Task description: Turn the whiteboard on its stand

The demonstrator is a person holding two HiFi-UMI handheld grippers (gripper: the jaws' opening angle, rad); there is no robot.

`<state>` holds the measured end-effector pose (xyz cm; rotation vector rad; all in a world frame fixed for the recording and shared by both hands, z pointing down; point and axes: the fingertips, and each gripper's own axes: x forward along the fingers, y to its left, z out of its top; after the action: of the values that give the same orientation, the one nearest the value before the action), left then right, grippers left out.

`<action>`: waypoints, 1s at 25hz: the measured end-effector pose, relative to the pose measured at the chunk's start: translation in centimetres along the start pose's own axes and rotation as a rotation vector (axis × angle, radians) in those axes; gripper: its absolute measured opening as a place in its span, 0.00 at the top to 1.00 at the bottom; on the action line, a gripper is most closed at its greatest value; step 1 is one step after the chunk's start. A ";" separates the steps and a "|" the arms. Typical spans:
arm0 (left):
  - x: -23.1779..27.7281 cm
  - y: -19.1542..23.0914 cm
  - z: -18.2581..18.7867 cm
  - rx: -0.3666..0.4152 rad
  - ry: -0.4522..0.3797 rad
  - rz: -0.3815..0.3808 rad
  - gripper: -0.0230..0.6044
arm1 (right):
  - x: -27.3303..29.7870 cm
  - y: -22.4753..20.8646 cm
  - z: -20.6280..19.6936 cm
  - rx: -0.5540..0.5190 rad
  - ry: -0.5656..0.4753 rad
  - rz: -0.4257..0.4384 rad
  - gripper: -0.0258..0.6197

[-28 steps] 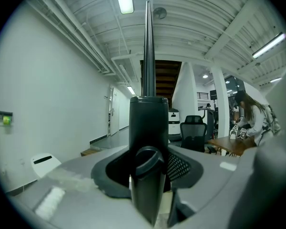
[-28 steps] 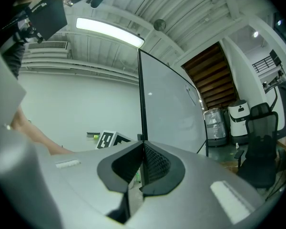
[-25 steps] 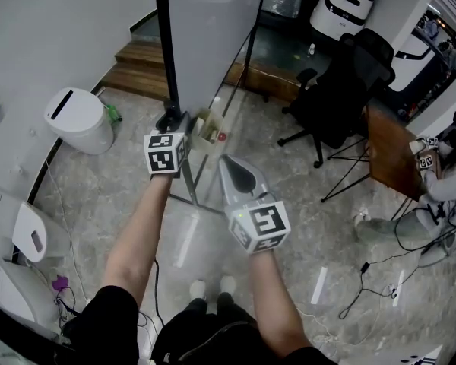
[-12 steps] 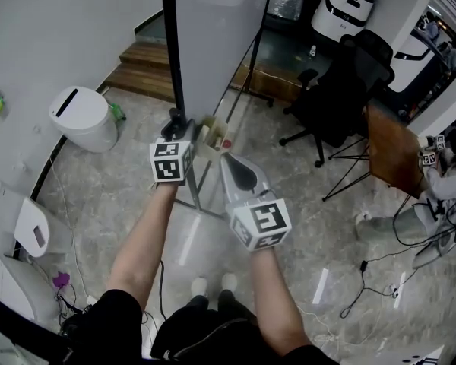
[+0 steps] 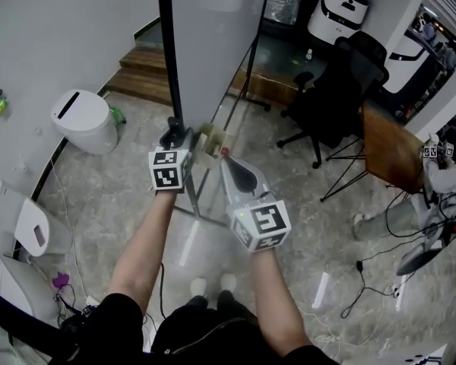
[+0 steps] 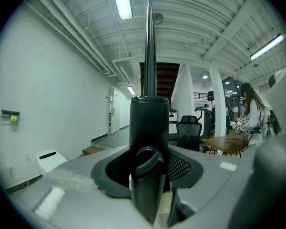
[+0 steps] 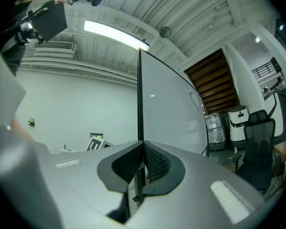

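The whiteboard (image 5: 213, 29) stands upright on its stand, with a black side post (image 5: 167, 52) at its left. My left gripper (image 5: 175, 137) is shut on that post (image 6: 149, 123) low down, where a round black fitting sits between the jaws. My right gripper (image 5: 223, 158) points at the board's lower edge beside the small tray (image 5: 209, 139). In the right gripper view its pads (image 7: 152, 159) are shut on a thin black frame edge (image 7: 139, 94), and the white board face (image 7: 171, 113) spreads out to the right of it.
A white bin (image 5: 80, 120) stands left of the stand and wooden steps (image 5: 144, 71) lie behind it. A black office chair (image 5: 338, 90) and a wooden table (image 5: 391, 147) are to the right. Cables (image 5: 365, 272) trail over the stone floor, and a person (image 5: 448, 177) sits at the far right.
Both grippers keep their hold. The left gripper sits slightly lower in the head view than before, and the right gripper has hardly moved.
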<state>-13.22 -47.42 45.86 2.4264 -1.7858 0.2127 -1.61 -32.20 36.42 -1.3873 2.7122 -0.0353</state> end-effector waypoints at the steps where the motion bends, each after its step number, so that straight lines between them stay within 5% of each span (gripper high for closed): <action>1: -0.1 0.0 -0.1 -0.001 0.004 0.000 0.67 | -0.2 0.1 0.1 -0.001 -0.001 0.000 0.94; 25: -4.7 -1.3 -1.2 0.024 0.001 0.000 0.67 | -3.4 2.8 0.0 0.011 -0.008 0.045 0.94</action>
<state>-13.38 -42.37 46.20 2.4417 -1.7936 0.2374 -1.92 -27.82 36.44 -1.3201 2.7310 -0.0407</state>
